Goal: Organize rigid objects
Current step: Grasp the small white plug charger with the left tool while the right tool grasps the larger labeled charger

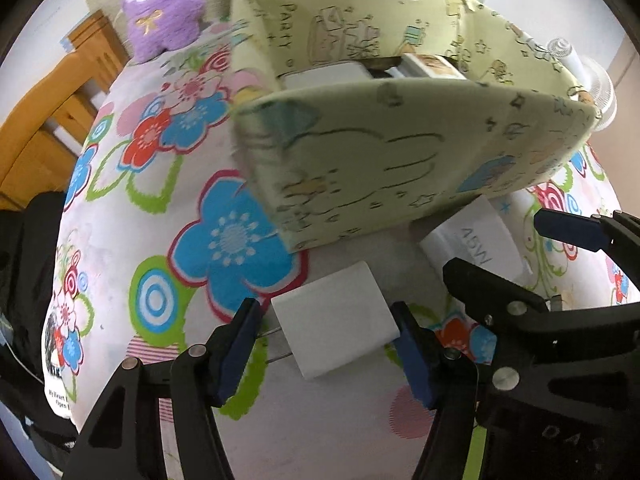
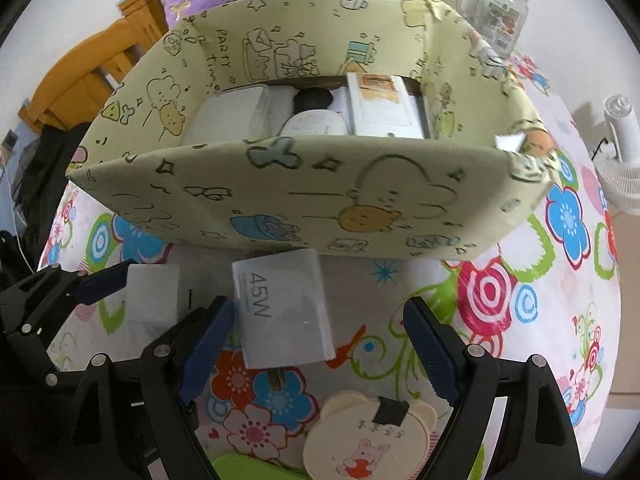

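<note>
You've got a floral tablecloth (image 2: 560, 280) underneath, purple plush toy (image 1: 162, 4) at far edge, glass jar w/ green lid (image 2: 500, 16) back right, white fan (image 2: 624, 160) on right.

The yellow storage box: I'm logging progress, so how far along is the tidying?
Partly done. The yellow box already holds several items. The left gripper brackets a white block, not yet clamped. The 45W charger and bear-shaped case remain outside.
</note>
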